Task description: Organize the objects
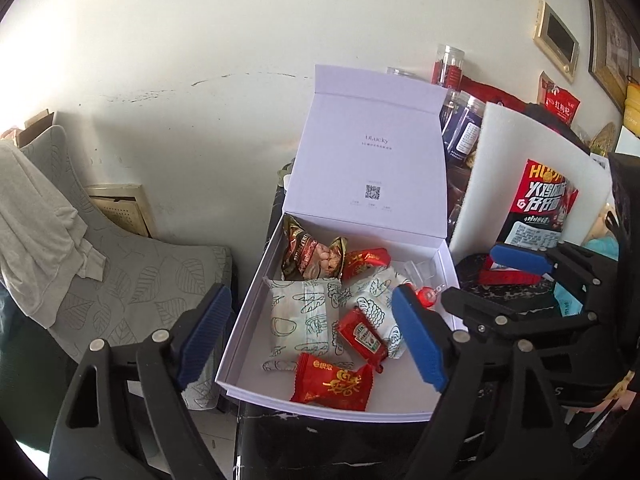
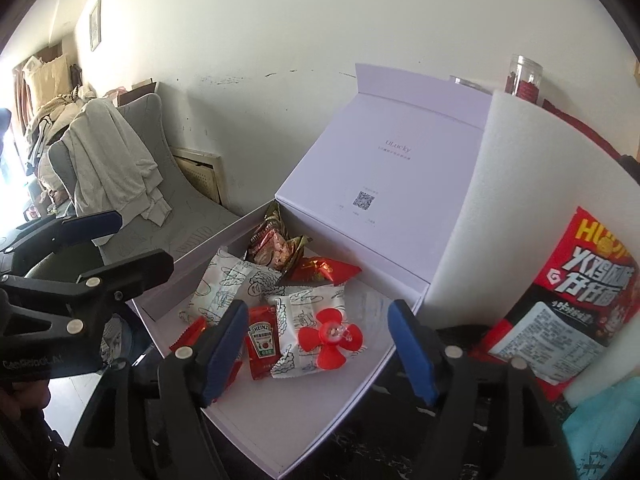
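Both grippers sit above the open white gift box (image 1: pixel 256 300), angled down at it. Left gripper (image 1: pixel 312 336): jaws spread wide, nothing between the pads. Right gripper (image 2: pixel 320 350): same, jaws apart and empty, over the box's near end. Box sits on a dark marbled tabletop (image 1: pixel 320 440), lid (image 1: pixel 372 160) standing upright against the clutter behind; inside lid reads "ULucky" with a QR code below. In the box: Heinz ketchup sachet (image 2: pixel 262 344), red plastic fan propeller (image 2: pixel 330 338), two white bread-print packets (image 1: pixel 300 320), red candy packets with gold print (image 1: pixel 332 384), a nut snack bag (image 1: pixel 312 256). White foam sheet (image 2: pixel 500 220) stands just right of the box, with a red-black Chinese-labelled noodle pack (image 2: pixel 576 304) leaning on it. Grey leaf-print chair (image 1: pixel 132 280) with a draped garment sits left, against a scuffed white wall.
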### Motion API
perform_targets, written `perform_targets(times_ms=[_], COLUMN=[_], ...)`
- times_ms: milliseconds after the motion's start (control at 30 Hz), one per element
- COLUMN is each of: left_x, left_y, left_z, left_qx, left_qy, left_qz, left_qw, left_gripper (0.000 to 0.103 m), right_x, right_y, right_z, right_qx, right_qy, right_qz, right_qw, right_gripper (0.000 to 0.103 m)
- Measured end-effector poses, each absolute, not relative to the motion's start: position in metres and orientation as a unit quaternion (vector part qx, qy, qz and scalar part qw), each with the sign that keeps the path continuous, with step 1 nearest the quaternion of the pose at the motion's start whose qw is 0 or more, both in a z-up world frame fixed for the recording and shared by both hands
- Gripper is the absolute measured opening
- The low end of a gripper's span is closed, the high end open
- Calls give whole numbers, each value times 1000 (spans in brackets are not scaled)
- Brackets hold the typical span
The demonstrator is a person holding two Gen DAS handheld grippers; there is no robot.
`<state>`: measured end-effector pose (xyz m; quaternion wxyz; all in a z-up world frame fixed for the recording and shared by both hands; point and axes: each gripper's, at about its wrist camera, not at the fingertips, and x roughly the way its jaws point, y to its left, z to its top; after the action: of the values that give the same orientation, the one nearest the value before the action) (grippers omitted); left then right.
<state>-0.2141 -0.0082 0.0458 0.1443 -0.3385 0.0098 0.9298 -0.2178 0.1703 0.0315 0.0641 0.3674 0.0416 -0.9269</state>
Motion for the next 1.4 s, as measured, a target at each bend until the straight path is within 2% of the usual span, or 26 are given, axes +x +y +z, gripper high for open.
perform_targets(times_ms=[600,867,1033,1400], left_x=[-137,-88,-67,-32], left_y=[-28,-29,-27,-20], left_z=[98,119,120,98], left_qx=[-297,-265,-264,-285], left_qy=[-5,20,23,31], left_qz=[948,958,958,951], left_qw=[111,105,110,117], left_gripper=[88,98,101,101], right_x=[-129,-84,-60,-17], right_y=[181,176,174,178], right_z=[89,107,110,89], right_qx=[315,298,295,308], right_qy=[40,45,50,35], right_qz=[-948,-953,-954,-951], right_qw=[16,6,-5,-11], right_gripper=[84,90,94,95])
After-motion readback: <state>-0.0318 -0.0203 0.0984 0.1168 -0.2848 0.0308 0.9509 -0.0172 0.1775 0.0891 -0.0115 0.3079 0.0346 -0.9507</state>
